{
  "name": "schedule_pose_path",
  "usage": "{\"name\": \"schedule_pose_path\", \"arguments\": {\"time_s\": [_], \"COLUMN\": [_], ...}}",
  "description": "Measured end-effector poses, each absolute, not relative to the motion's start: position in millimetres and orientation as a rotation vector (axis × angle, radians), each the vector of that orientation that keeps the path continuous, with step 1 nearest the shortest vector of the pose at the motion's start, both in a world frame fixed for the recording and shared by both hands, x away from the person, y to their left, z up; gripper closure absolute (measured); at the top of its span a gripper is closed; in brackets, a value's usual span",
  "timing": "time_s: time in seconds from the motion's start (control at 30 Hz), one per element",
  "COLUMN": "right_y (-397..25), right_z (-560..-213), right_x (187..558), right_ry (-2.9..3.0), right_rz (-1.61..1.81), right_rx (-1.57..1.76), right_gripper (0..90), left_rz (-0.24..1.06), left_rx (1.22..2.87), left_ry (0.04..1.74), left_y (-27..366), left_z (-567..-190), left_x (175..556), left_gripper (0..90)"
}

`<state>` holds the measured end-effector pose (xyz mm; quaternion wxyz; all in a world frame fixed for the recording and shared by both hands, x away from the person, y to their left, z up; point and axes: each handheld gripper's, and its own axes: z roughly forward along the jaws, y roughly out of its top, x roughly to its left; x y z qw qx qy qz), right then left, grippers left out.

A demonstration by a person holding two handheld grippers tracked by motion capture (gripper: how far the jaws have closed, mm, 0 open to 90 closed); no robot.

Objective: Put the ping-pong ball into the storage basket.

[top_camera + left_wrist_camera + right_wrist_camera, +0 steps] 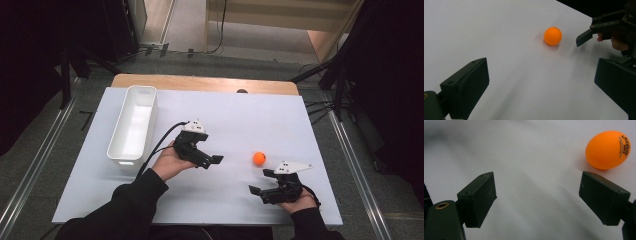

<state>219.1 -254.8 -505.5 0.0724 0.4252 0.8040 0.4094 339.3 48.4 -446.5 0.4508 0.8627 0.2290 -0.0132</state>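
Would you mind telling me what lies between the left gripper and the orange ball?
Nothing: in the left gripper view, bare white table runs from the open left gripper to the orange ball.

Left tongs [541,82] cropped in their own view: near jaw cut by bottom edge, far jaw by right and bottom edges. Right tongs [537,200] likewise cropped at bottom and right. Print on orange ball [608,149] too blurred to read, possibly a brand mark. Interior floor of white bin [133,125] washed out. Small dark spot at far edge of desk [242,91] too small to identify.
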Motion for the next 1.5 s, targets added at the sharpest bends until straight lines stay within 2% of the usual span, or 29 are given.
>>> {"name": "schedule_pose_path", "arguments": {"time_s": [1.5], "right_y": [-259], "right_z": [-505], "right_x": [218], "right_ry": [2.4], "right_rz": [1.239], "right_rx": [1.286], "right_gripper": [12.8], "left_rz": [-0.079], "left_rx": [2.147], "left_ry": [0.51], "left_y": [-15], "left_z": [-449], "left_x": [356], "left_gripper": [0.2]}}
